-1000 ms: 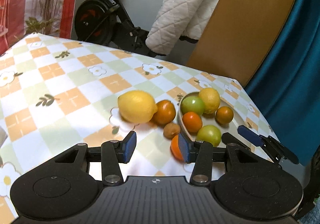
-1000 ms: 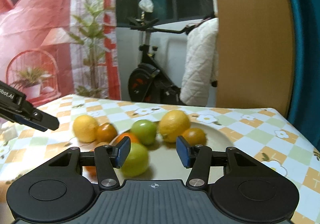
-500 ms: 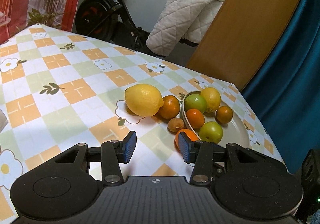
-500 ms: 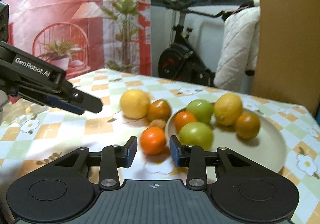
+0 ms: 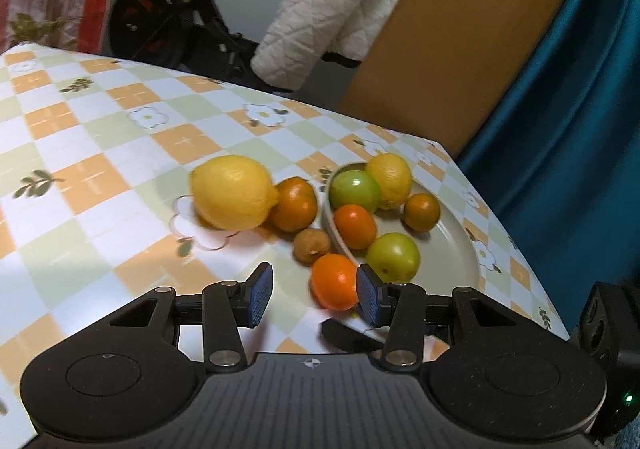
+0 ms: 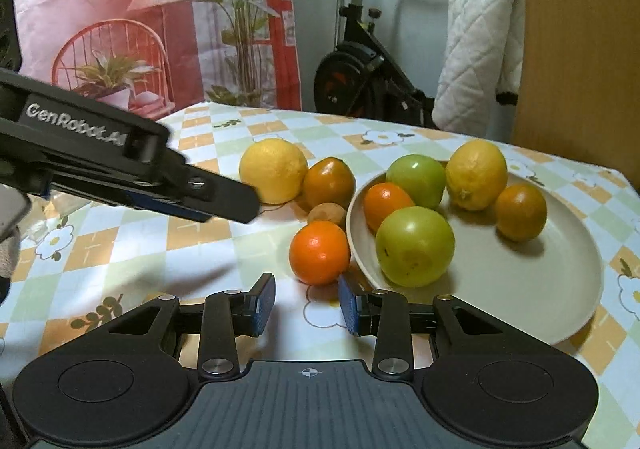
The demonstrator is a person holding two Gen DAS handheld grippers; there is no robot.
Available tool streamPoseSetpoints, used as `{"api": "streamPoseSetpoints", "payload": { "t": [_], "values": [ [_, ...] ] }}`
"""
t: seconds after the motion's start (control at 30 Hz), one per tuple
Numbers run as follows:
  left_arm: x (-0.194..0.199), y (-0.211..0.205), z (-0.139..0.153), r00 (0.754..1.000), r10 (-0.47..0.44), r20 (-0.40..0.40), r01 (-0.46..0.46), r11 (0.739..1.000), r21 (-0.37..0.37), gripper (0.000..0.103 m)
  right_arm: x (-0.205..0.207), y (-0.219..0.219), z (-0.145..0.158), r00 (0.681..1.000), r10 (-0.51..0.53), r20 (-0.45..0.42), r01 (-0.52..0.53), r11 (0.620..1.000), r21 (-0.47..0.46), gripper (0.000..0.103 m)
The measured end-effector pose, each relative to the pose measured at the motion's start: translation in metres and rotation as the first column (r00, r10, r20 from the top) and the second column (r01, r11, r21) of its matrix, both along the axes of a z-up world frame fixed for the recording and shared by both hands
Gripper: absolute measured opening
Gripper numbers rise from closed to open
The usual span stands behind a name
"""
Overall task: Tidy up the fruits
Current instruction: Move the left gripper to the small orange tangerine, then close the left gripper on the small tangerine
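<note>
We see a bright orange (image 6: 319, 252) lying on the worktop (image 6: 208, 249), touching or just beside the near rim of the beige plate (image 6: 540, 289). Behind it lies a small brown fruit (image 6: 327, 213), then a dark orange fruit (image 6: 329, 182) and a big lemon (image 6: 273, 170), all on the checked cloth. On the plate we count five fruits: two green ones (image 6: 415, 246), a small orange (image 6: 385, 204), a lemon (image 6: 476, 174) and a dark orange one (image 6: 520, 212).

The right hand-held gripper (image 6: 307, 305) stands just in front of the bright orange. Its blue pads are close together with only a narrow gap, and nothing is between them; the orange is beyond the tips, not held. A second ago this gap was wider, so the jaws have just been closing, and the gripper faced the plate; now it faces the orange.

In the left wrist view, the left hand-held gripper (image 5: 316, 293) is partly open, about as before. The bright orange (image 5: 335, 286) appears near its right pad, but we cannot tell if it touches. This gripper has come nearer to the fruits than a second ago. From the right wrist view its black finger (image 6: 192, 193) reaches in from the left, above the cloth.
</note>
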State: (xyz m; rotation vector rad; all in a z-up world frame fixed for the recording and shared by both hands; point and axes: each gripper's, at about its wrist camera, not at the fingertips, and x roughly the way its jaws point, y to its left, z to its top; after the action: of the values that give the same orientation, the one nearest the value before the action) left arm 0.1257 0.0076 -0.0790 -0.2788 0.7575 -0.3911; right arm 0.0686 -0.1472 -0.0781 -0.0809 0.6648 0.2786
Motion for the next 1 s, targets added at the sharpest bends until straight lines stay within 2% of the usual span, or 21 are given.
{"api": "streamPoseSetpoints", "payload": {
  "t": [0.2, 0.57, 0.73, 1.0],
  "values": [
    [0.015, -0.016, -0.006, 0.999, -0.042, -0.020, 0.043, 0.999, 0.010, 0.048, 0.011, -0.001, -0.002, 1.000, -0.023, -0.020, 0.024, 0.999, 0.035, 0.031],
    [0.032, -0.019, -0.024, 0.995, -0.048, -0.084, 0.049, 0.999, 0.015, 0.047, 0.023, 0.002, -0.002, 1.000, -0.005, -0.023, 0.006, 0.998, 0.058, 0.032],
    [0.028, -0.018, -0.029, 0.994, -0.044, -0.102, 0.045, 0.999, 0.012, 0.041, 0.025, 0.004, -0.003, 1.000, 0.006, -0.024, -0.005, 0.999, 0.047, 0.033],
    [0.023, -0.018, -0.026, 0.996, -0.025, -0.082, 0.027, 0.999, 0.025, 0.038, 0.028, 0.008, -0.004, 1.000, 0.012, -0.019, -0.011, 0.999, 0.033, 0.033]
  ]
}}
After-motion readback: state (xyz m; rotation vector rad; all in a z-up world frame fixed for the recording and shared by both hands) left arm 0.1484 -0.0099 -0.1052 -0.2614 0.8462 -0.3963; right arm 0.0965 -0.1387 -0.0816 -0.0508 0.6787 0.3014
